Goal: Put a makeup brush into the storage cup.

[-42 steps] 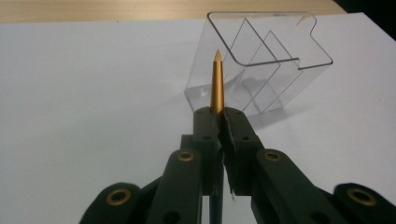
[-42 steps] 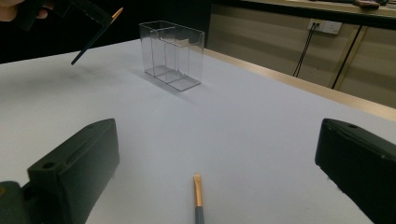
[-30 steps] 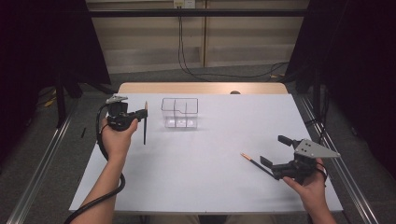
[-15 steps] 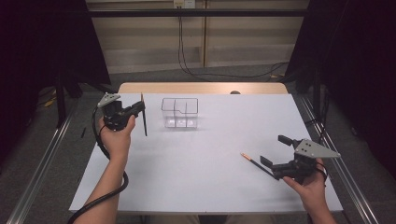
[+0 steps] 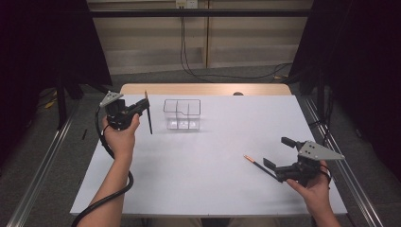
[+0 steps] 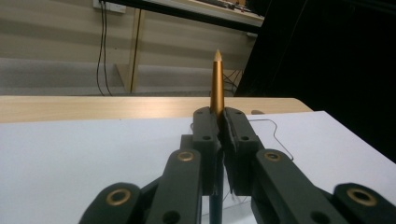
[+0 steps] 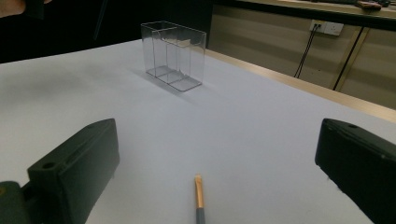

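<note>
My left gripper is raised above the table's left side, shut on a dark pencil-like brush with a gold end that sticks up between its jaws. A clear plastic organizer with compartments stands on the white table, just right of that gripper; it appears again as the clear organizer in the right gripper view. My right gripper rests open near the front right, its jaws either side of a second brush lying flat on the table, gold ferrule pointing toward the organizer.
The white table has a wooden strip along its far edge. Metal rails run along both sides on the floor. Black cables hang down the far wall.
My left gripper has lifted and moved back and to the left with its brush, tilting it more upright. The right gripper and the brush before it have stayed still.
</note>
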Action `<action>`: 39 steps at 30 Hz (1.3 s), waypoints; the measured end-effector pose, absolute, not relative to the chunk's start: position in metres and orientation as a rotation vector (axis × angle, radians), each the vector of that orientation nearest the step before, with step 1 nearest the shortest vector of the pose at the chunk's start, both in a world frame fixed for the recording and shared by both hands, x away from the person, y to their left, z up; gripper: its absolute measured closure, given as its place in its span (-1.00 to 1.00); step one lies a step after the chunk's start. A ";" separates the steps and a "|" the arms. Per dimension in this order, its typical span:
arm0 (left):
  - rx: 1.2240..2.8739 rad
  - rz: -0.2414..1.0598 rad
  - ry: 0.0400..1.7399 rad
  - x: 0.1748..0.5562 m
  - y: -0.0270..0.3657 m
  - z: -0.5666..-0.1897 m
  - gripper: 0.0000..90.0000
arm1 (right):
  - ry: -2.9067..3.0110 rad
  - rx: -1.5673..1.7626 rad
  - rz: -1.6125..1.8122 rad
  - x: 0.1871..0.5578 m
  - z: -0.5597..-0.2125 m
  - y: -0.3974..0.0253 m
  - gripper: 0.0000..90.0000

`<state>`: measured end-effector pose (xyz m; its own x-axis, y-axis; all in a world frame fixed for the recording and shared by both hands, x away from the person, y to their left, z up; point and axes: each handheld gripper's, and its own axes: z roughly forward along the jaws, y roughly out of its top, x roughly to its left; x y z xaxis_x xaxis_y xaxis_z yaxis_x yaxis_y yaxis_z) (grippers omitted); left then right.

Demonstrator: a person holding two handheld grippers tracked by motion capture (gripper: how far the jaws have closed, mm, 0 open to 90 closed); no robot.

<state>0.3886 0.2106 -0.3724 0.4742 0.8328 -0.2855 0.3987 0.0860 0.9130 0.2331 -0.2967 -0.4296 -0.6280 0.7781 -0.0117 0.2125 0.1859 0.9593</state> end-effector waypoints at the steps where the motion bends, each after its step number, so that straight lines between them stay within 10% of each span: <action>1: 1.525 0.443 1.113 0.389 0.209 -0.372 0.88 | 1.957 0.927 1.456 0.233 -0.430 -0.297 -1.00; 39: 1.487 0.409 1.025 0.399 0.168 -0.360 0.88 | 1.962 0.922 1.470 0.232 -0.429 -0.295 -1.00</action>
